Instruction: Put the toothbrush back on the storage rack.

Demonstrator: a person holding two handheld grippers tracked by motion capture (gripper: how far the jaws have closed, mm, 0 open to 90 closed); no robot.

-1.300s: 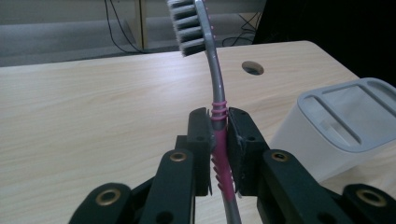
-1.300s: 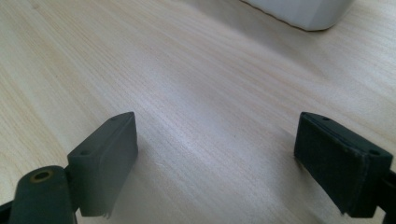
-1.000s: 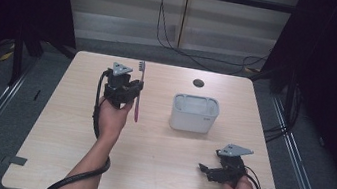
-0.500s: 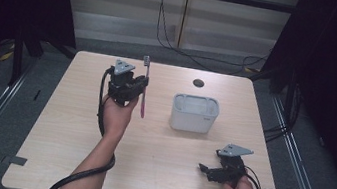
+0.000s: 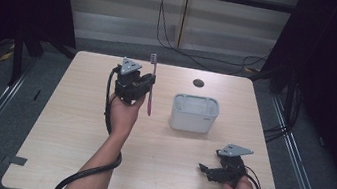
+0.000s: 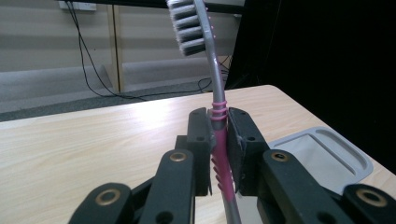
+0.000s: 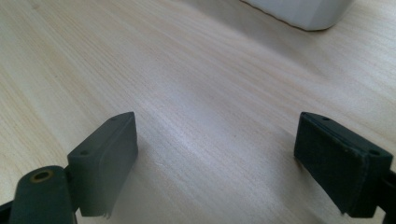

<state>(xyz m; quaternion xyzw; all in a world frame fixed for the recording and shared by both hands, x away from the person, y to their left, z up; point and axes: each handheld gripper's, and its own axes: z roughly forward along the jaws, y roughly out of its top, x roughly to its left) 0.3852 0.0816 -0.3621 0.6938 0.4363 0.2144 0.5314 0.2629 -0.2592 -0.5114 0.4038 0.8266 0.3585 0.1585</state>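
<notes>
A pink and grey toothbrush (image 5: pixel 151 84) stands upright, bristles up, with my left gripper (image 5: pixel 143 88) shut on its handle above the table's left half. In the left gripper view the toothbrush (image 6: pixel 215 116) is pinched between the two black jaws of the left gripper (image 6: pixel 219 149), its bristle head at the top. A white rectangular holder (image 5: pixel 194 112) sits right of it near the table's middle. My right gripper (image 5: pixel 206 171) rests low near the table's front right, open, and in its own view the right gripper (image 7: pixel 215 163) has bare wood between its jaws.
A small dark round hole (image 5: pixel 198 83) marks the table (image 5: pixel 76 126) behind the holder. The holder's corner (image 7: pixel 303 11) is at the top of the right gripper view. Cables hang on the wall behind. Dark curtains flank both sides.
My left gripper has carried the toothbrush a little to the right, toward the holder, keeping it upright. The right gripper has stayed in place.
</notes>
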